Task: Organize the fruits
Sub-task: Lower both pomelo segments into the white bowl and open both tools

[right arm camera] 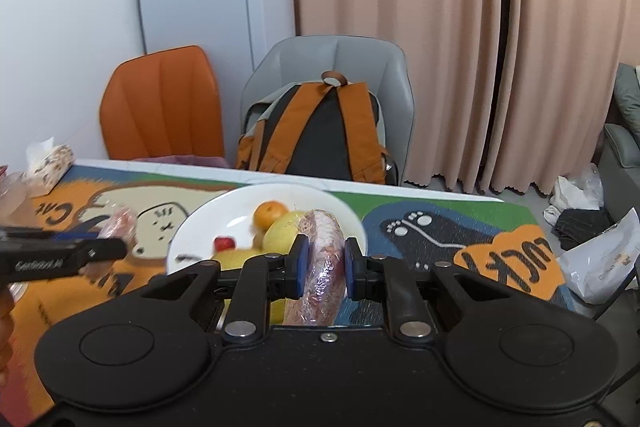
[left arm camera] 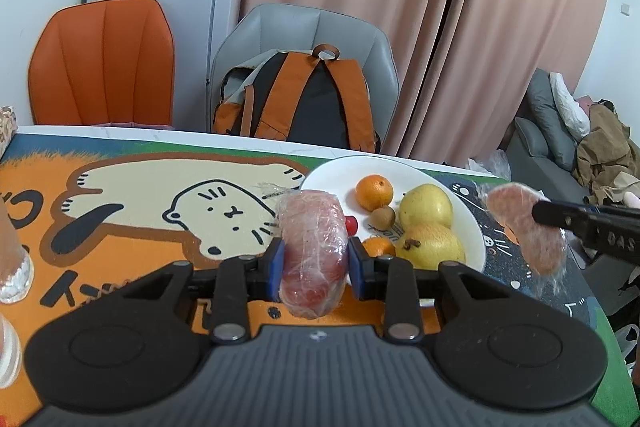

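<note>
Left gripper [left arm camera: 316,261]: blue pads clamped on either side of a plastic-wrapped pink grapefruit segment [left arm camera: 314,255], held clear of the table mat [left arm camera: 132,187].

Right gripper [right arm camera: 323,263]: blue pads likewise pinching a second wrapped grapefruit wedge [right arm camera: 323,259], narrow edge up. In the left wrist view this wedge appears at 3 o'clock, above the mat's dark panel, just beside the plate rim.

White plate [left arm camera: 332,175]: sits on the mat, at 1 o'clock from the left gripper. Contents:
- one mandarin [left arm camera: 374,192] toward 12 o'clock on the plate;
- a second mandarin [left arm camera: 378,246] at 6 o'clock, partly hidden behind the left gripper's right pad;
- one kiwi [left arm camera: 382,217] at centre, touching the upper pear;
- two yellow pears [left arm camera: 426,207], one in front of the other, at 3 to 5 o'clock;
- one small red fruit [left arm camera: 351,224], kind not discernible, at 9 o'clock, mostly behind the held segment.

Surroundings: cartoon cat mat covering the table; orange chair [left arm camera: 102,63] at 11 o'clock; grey chair [left arm camera: 308,27] at 12 o'clock carrying an orange-and-black backpack [left arm camera: 308,99]; pink curtain [left arm camera: 400,7] behind; tissue box [right arm camera: 50,161] at the mat's far left corner in the right wrist view.
</note>
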`<state>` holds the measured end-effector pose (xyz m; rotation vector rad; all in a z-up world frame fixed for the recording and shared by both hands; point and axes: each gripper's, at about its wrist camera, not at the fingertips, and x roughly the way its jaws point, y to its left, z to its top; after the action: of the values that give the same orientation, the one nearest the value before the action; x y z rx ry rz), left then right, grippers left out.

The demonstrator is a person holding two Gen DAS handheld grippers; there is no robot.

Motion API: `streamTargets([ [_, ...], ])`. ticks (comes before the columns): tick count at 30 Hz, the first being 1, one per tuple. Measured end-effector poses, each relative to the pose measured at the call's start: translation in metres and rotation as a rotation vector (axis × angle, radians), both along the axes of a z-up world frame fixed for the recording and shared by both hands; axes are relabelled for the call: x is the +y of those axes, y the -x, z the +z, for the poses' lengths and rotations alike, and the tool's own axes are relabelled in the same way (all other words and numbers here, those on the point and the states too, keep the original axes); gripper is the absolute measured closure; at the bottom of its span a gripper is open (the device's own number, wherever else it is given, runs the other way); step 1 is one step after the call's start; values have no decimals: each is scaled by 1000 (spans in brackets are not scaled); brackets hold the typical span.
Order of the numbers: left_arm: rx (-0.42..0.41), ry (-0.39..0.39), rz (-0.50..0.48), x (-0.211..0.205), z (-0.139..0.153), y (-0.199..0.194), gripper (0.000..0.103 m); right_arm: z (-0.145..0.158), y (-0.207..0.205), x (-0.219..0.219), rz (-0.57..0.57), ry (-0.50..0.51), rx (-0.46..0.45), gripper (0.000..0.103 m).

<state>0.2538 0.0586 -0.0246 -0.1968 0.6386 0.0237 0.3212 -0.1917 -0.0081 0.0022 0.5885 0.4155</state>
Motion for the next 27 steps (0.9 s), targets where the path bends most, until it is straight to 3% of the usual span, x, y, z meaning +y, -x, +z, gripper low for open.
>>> streamTargets([
  [16, 15, 6, -4, 8, -4, -45, 72, -20, -63, 14, -45, -27, 68, 83],
  [27, 30, 25, -35, -4, -14, -68, 72, -31, -61, 3, -30, -56, 135, 80],
])
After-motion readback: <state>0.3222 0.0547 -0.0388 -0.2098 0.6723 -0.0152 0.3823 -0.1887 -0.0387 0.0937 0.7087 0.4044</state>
